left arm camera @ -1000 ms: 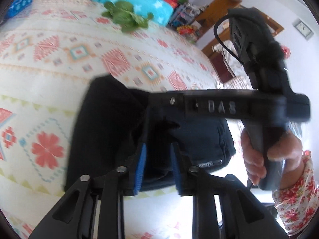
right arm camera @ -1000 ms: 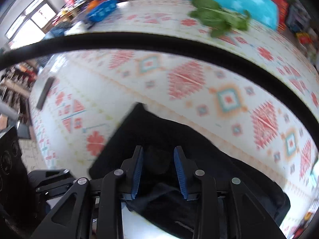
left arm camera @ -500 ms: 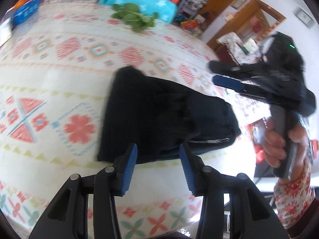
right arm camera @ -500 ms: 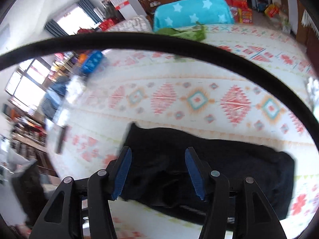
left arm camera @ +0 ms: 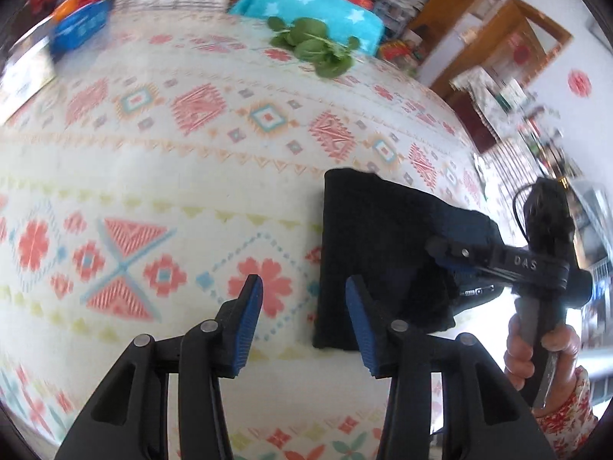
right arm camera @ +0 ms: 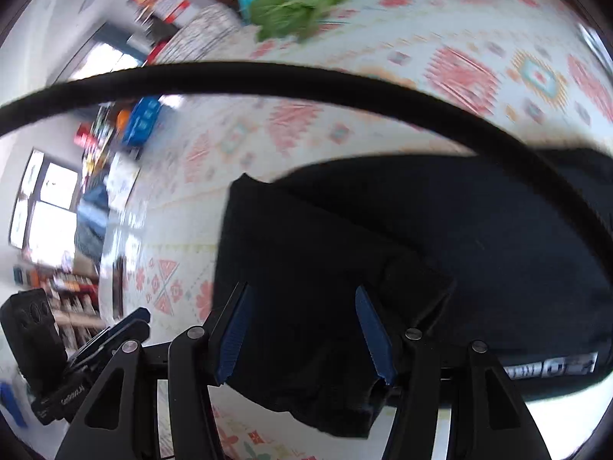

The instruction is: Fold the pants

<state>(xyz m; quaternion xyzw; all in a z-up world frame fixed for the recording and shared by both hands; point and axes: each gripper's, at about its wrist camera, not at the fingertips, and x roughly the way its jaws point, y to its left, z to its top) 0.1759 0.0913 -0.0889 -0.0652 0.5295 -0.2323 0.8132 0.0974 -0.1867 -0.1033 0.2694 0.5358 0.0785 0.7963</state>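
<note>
so, one pair of black pants (left arm camera: 377, 237) lies folded into a compact bundle on the patterned tablecloth (left arm camera: 161, 161), close to the table's near edge. in the left wrist view the bundle is a wedge: one straight folded edge runs from the near table edge away toward the far side, and the long axis stretches from that edge off to the right, where a small white label shows on the hem. in the right wrist view the same bundle (right arm camera: 440, 253) fills the lower half, long axis running left to right, a looser upper layer ending in a ragged corner between the fingers.

two grippers, one per hand. the left gripper (left arm camera: 304, 320) hangs wide apart over bare cloth just left of the pants, its right blue pad at the folded edge, nothing between the pads. the right gripper (right arm camera: 306, 337) is also spread wide, held low over the bundle; motion blur makes it hard to say whether the pads touch the fabric, but they do not pinch it. in the left wrist view the right gripper (left arm camera: 440, 253) reaches across the label end.

one bunch of green leaves (left arm camera: 320, 44) lies at the far side, beside one turquoise star-print cushion (left arm camera: 306, 4). one blue box (left arm camera: 80, 25) sits far left. one black cable (right arm camera: 268, 80) arcs across the right wrist view.
</note>
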